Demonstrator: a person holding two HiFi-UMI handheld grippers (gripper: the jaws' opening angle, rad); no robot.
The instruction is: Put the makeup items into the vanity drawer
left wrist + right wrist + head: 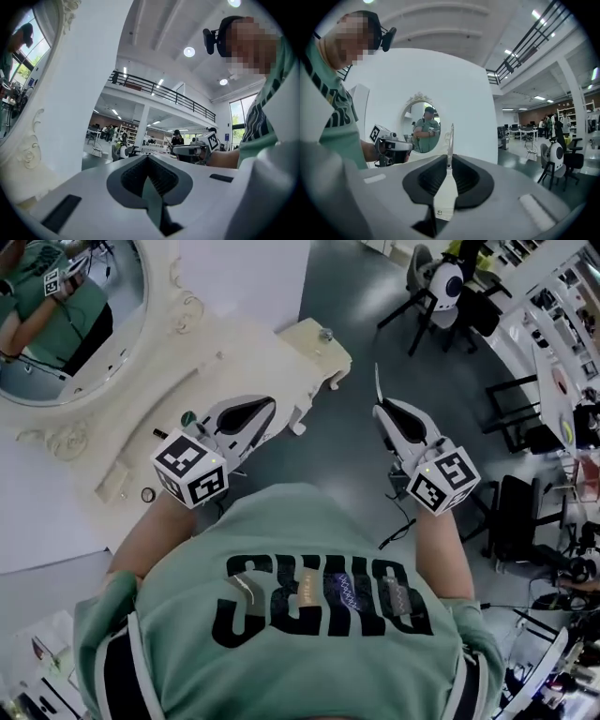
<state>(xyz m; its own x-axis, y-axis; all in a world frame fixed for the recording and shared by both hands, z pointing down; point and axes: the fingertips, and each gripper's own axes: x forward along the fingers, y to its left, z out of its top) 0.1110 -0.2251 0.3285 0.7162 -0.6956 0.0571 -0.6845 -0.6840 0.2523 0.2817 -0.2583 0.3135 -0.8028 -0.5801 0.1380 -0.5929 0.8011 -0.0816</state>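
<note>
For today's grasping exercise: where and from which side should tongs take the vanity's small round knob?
Probably pinch the knob across its round head, coming straight in from the front: it stands proud of the vanity there, small and round, with nothing beside it.

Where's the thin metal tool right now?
In the right gripper view, the thin metal tool sticks up from the shut right gripper, over the floor right of the white vanity.

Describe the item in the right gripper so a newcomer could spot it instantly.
Right of the white vanity with the oval mirror, the right gripper hangs over grey floor. Its jaws pinch a thin tool: flat white handle tapering to a slim metal blade that pokes past the tips; the left gripper shows nothing poking out.
</note>
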